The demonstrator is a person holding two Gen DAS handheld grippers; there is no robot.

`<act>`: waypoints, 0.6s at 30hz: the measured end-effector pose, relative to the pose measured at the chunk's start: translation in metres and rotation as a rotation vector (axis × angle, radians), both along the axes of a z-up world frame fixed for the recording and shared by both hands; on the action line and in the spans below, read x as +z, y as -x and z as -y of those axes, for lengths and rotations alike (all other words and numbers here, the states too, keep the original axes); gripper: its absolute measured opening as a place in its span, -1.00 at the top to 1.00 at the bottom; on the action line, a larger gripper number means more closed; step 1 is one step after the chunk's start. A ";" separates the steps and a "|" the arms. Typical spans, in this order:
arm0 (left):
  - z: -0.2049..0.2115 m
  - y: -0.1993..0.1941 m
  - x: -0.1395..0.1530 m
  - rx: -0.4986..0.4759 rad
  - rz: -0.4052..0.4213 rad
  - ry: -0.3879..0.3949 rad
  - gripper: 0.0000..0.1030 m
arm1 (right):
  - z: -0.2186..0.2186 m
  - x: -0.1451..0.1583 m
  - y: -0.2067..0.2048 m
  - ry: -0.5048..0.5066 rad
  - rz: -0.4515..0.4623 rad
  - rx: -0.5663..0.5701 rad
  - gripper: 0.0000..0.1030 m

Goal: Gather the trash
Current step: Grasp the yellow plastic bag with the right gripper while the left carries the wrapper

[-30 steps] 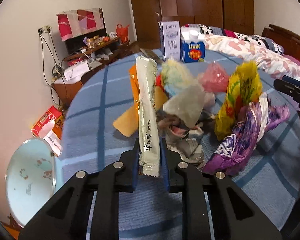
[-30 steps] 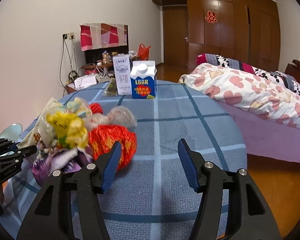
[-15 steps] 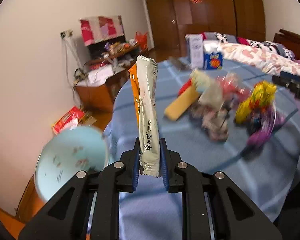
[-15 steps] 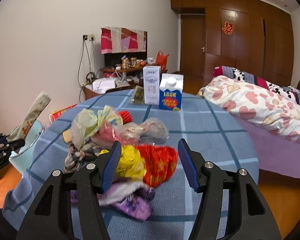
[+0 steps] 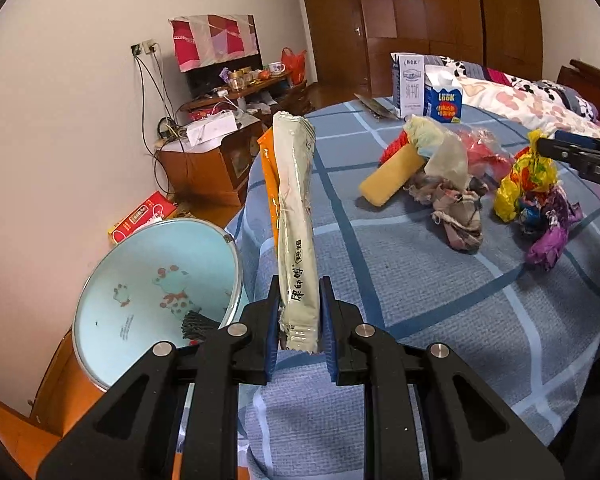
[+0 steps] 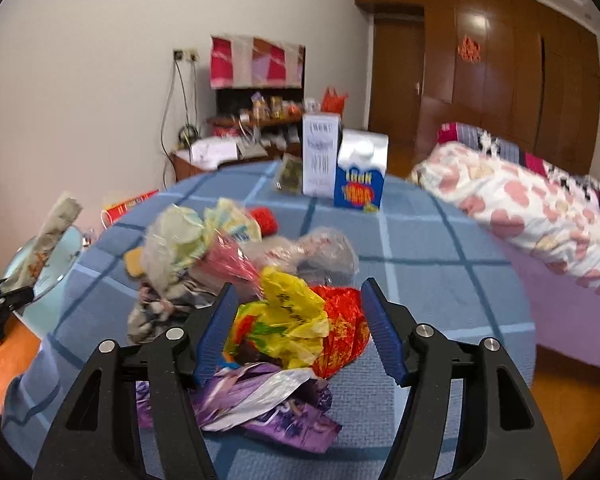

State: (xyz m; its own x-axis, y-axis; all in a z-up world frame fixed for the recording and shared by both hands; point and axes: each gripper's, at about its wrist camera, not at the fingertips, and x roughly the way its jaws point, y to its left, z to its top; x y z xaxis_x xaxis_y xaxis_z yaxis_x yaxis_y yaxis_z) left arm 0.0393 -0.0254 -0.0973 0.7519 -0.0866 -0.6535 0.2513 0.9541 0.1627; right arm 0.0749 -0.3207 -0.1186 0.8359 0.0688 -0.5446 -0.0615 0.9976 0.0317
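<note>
My left gripper (image 5: 299, 320) is shut on a long pale green snack packet (image 5: 296, 224), with an orange wrapper (image 5: 267, 172) behind it, held upright at the table's left edge beside a light blue bin (image 5: 156, 296). It shows at the far left of the right wrist view (image 6: 4, 300). My right gripper (image 6: 296, 328) is open, its jaws on either side of a yellow wrapper (image 6: 288, 316) and a red wrapper (image 6: 340, 332), above a purple wrapper (image 6: 268, 404). More crumpled trash (image 5: 440, 176) lies in a pile on the blue checked tablecloth (image 5: 440, 312).
Two cartons, white (image 6: 320, 160) and blue (image 6: 360, 178), stand at the table's far side. A bed with a heart-pattern quilt (image 6: 540, 216) is to the right. A wooden cabinet (image 5: 216, 156) with cables stands by the wall. A red box (image 5: 144, 216) lies on the floor.
My left gripper carried the packet left, off the pile toward the blue bin. My right gripper moved forward over the yellow and red wrappers, which now sit between its jaws.
</note>
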 end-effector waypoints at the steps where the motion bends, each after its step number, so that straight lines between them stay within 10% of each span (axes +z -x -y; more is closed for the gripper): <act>1: -0.001 -0.001 0.000 0.003 -0.002 0.002 0.65 | 0.000 -0.003 -0.005 0.000 -0.017 0.004 0.01; 2: -0.002 -0.002 0.000 0.007 -0.001 0.002 0.65 | -0.001 -0.006 -0.009 0.005 -0.039 0.014 0.43; 18: -0.039 -0.013 0.029 0.124 0.065 0.007 0.65 | -0.020 0.058 -0.007 -0.059 0.113 0.048 0.47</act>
State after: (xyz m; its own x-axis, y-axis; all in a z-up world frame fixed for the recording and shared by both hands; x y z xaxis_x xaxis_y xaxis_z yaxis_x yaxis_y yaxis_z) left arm 0.0526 0.0140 -0.0679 0.7978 0.0055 -0.6030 0.1205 0.9783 0.1684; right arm 0.0814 -0.3005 -0.0610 0.8866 0.1389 -0.4411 -0.1151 0.9901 0.0803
